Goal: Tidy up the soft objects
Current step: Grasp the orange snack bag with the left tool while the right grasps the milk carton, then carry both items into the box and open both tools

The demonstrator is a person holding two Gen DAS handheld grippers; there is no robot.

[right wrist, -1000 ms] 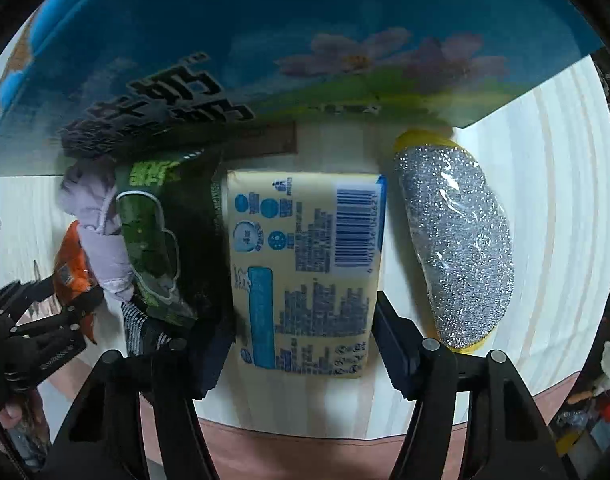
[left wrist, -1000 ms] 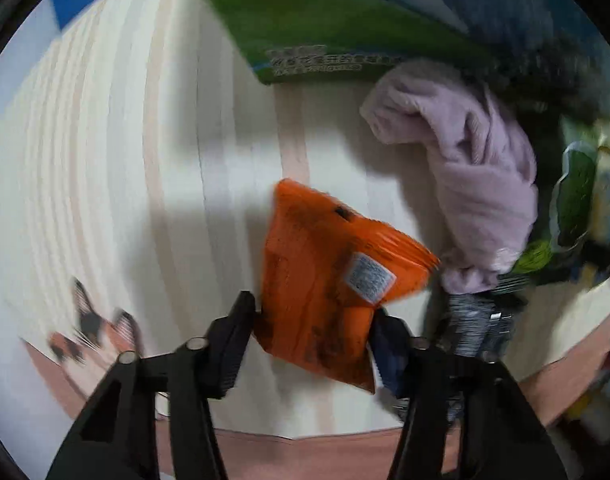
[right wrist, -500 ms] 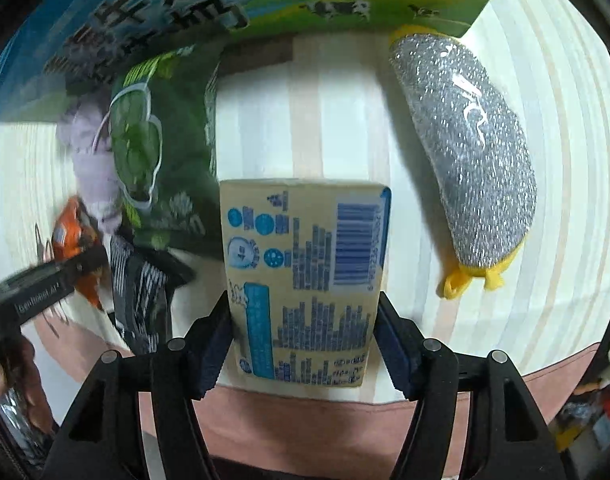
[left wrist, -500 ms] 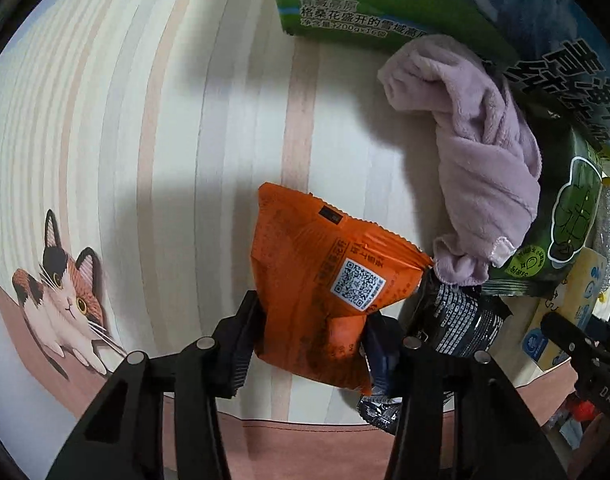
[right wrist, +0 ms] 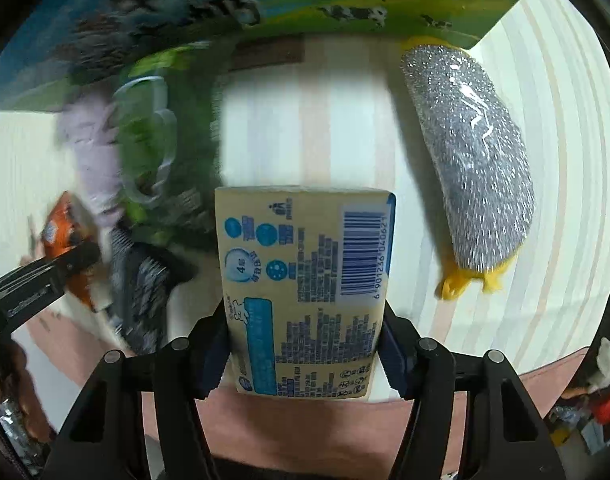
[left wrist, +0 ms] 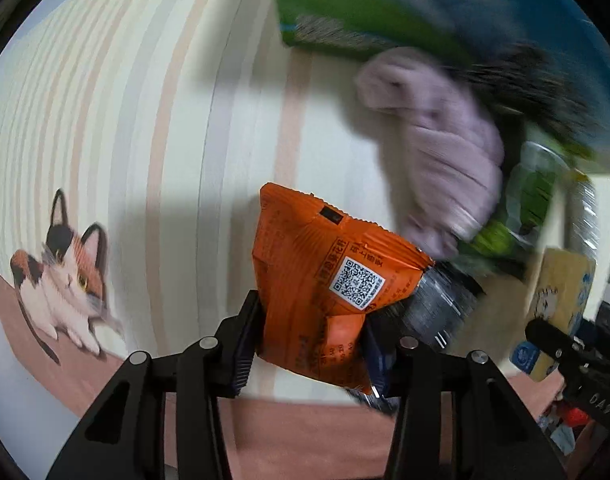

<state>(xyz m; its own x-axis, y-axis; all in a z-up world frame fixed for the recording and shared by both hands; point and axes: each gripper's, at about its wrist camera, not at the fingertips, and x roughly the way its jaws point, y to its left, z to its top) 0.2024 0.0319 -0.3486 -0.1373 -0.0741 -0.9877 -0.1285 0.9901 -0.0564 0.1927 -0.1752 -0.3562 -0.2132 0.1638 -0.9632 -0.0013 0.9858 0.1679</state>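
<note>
You are carrying both items: left gripper (left wrist: 311, 340) pinching the orange packet (left wrist: 325, 280), right gripper (right wrist: 305, 354) clamping the tissue pack (right wrist: 305, 280) (placement likely coming next).

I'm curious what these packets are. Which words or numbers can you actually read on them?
"6 901236 04062", last digit cut off: under the barcode on the yellow tissue pack held in the right gripper.
"4": in a round badge on that pack.
Orange snack packet in the left gripper: QR code; small print unreadable.
Big box: large characters blurred.
</note>
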